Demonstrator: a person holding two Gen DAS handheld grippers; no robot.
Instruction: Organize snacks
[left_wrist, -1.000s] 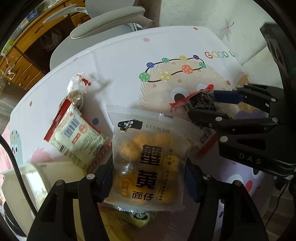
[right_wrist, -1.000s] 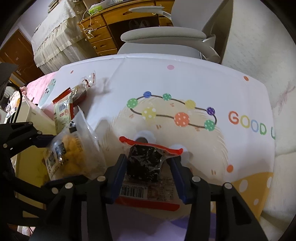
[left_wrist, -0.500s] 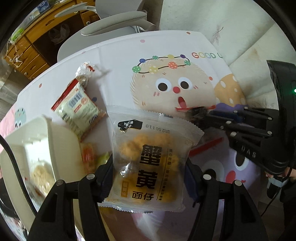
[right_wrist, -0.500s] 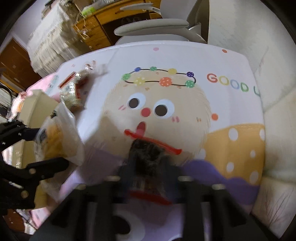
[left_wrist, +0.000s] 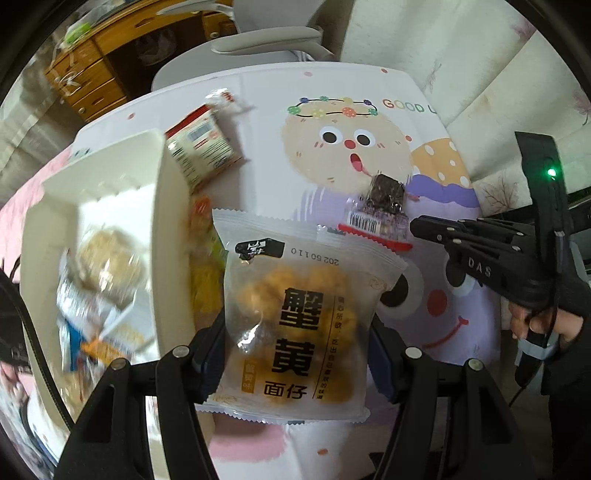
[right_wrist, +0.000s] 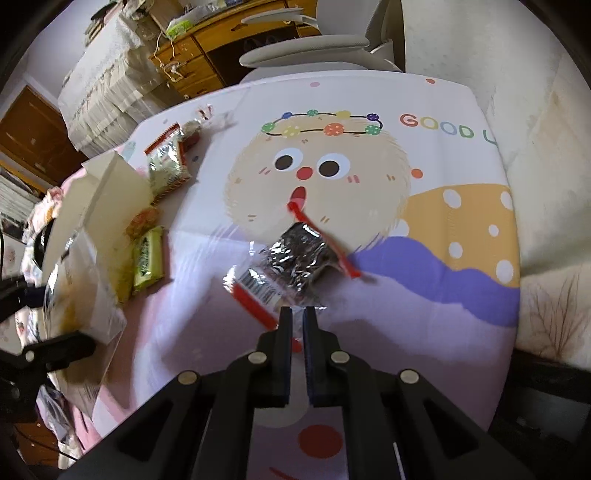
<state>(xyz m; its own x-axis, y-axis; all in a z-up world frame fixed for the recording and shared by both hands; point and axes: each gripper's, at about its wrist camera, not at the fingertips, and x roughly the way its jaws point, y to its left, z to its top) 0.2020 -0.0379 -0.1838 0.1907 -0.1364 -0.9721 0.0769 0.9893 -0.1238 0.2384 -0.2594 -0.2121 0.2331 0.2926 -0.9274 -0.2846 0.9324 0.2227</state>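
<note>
My left gripper (left_wrist: 295, 354) is shut on a clear bag of yellow crab-roe snacks (left_wrist: 295, 317), held above the table beside a white storage box (left_wrist: 159, 229). My right gripper (right_wrist: 297, 314) has its fingers almost closed on the edge of a dark snack packet (right_wrist: 295, 258) with red trim and a barcode. The packet hangs from the tips; it also shows in the left wrist view (left_wrist: 380, 206). The right gripper appears there too (left_wrist: 417, 225).
The box holds several snacks (left_wrist: 99, 288). A green-white packet (left_wrist: 201, 151), a small clear packet (left_wrist: 221, 98) and green and orange packets (right_wrist: 147, 254) lie by the box. The cartoon tablecloth (right_wrist: 369, 177) covers the table. A grey chair (right_wrist: 306, 55) stands behind.
Both grippers have pulled back and up from the table with their packets. The white box has come into the left view. The dark packet now dangles from the right fingertips, not deep between them.
</note>
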